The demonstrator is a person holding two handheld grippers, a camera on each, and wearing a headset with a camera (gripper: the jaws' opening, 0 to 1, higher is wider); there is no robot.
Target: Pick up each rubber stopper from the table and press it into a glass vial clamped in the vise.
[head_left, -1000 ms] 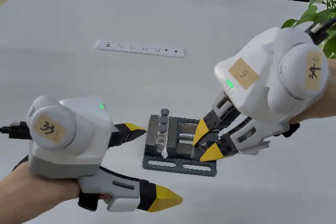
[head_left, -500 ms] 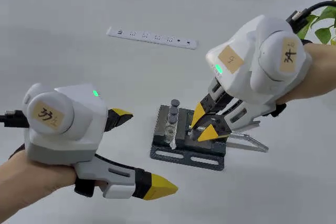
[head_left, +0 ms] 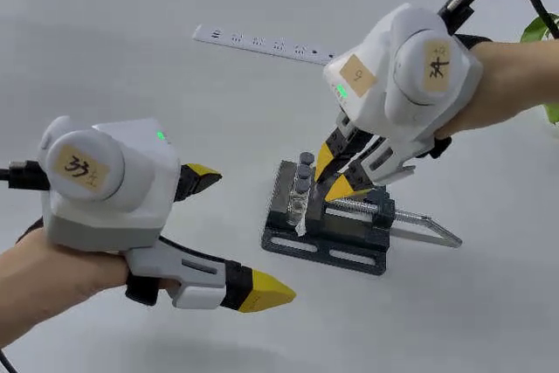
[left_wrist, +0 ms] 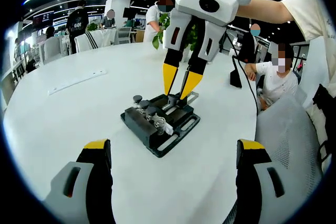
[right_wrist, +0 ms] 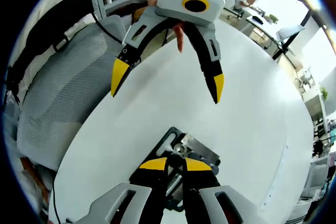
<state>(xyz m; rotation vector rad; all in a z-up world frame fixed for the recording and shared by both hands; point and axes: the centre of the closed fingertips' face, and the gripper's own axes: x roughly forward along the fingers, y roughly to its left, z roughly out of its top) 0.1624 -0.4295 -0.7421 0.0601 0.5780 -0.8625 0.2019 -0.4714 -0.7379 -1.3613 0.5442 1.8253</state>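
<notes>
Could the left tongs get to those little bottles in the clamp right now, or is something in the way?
Probably yes. The left tongs are wide open and face the bottles across bare table. The right tongs hang over the far side of the clamp, so they might crowd it.

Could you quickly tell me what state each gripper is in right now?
Left gripper: open wide, empty.
Right gripper: nearly closed over the black metal vise; contents cannot be told.

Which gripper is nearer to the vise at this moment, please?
Right. The right gripper hangs directly over the vise, its tips just above the clamp. The left gripper is off to one side over the table, apart from the vise.
</notes>
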